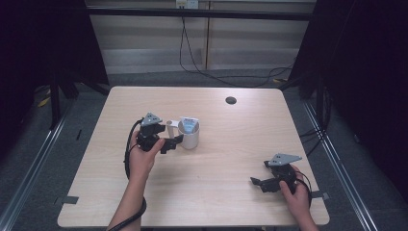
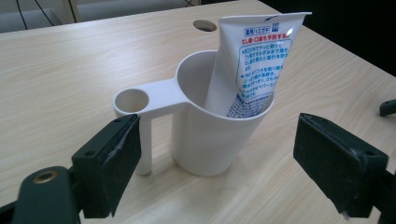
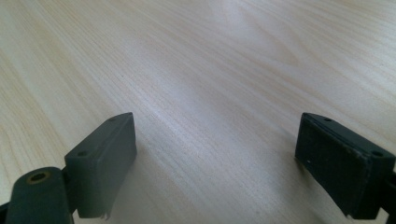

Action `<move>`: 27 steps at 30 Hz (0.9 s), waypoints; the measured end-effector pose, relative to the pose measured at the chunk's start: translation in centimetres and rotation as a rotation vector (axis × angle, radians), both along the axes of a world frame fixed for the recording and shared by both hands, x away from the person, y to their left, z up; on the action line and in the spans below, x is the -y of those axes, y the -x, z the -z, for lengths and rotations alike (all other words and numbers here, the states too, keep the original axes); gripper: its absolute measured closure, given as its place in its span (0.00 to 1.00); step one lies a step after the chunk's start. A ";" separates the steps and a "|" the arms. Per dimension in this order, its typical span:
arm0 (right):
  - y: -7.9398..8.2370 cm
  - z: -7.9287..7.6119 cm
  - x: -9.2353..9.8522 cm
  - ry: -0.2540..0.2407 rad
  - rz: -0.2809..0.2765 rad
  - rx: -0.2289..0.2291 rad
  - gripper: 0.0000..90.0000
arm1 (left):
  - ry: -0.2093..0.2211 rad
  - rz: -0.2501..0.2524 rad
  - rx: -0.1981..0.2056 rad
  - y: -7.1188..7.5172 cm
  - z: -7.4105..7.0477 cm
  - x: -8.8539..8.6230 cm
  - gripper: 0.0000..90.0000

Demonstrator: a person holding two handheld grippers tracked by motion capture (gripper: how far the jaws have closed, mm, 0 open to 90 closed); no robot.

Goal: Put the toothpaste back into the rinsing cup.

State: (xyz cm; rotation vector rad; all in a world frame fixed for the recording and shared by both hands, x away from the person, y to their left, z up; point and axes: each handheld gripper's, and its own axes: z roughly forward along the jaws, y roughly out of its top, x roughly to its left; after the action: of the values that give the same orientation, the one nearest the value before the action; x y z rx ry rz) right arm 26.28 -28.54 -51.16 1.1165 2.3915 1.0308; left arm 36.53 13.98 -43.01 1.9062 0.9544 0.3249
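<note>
Near edge, lower right of the high view: right gripper (image 1: 256, 182) held low over the table (image 1: 231, 192), the person's hand wrapped round its rear. In the right gripper view its jaws stand wide apart with bare wood grain between them; it holds nothing and touches nothing. Looks parked.

Lower left to centre of the high view: a forearm comes up from the bottom edge, wrist bent slightly inward, hand closed round the left gripper (image 1: 172, 143), which points right toward the cup. Jaws spread wide, nothing clamped.

Just beyond it, near frame centre: white cup (image 2: 212, 135) standing upright on the table, a flat handle with a round hole jutting to the left of the left gripper view and a thin leg dropping from it to the wood. A toothpaste tube (image 2: 254, 70) stands inside, leaning against the far-right wall, crimped end up and well above the rim.

Judgement: the approach step is in hand, with the left gripper lined up on the cup but apart from it. The next move calls for easing forward until the cup wall or the tube sits between the pads, then closing gently; the cup looks light and could tip or slide.

Far: dark cable hole (image 1: 231, 100) near the table's upper edge.
</note>
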 end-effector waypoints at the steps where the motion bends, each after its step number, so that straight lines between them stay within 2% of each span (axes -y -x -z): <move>1: 0.0 0.0 0.0 0.000 0.000 0.000 0.13 | 0.006 0.001 0.003 0.1 0.0 -0.1 0.17; 11: 0.0 0.0 0.0 0.000 0.001 -0.001 0.13 | -0.003 0.023 0.000 0.7 0.1 -1.1 0.17; 19: 0.0 0.0 0.0 0.000 0.001 -0.001 0.13 | 0.008 0.014 -0.013 1.2 0.6 -1.9 0.17; 27: 0.0 0.0 0.0 0.000 0.001 0.000 0.13 | -0.002 0.021 -0.014 1.5 1.0 -2.7 0.17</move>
State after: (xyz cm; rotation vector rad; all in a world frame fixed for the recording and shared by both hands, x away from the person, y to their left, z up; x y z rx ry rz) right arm 26.27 -28.53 -51.15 1.1178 2.3908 1.0304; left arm 34.98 16.64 -44.05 1.9215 0.9435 0.3007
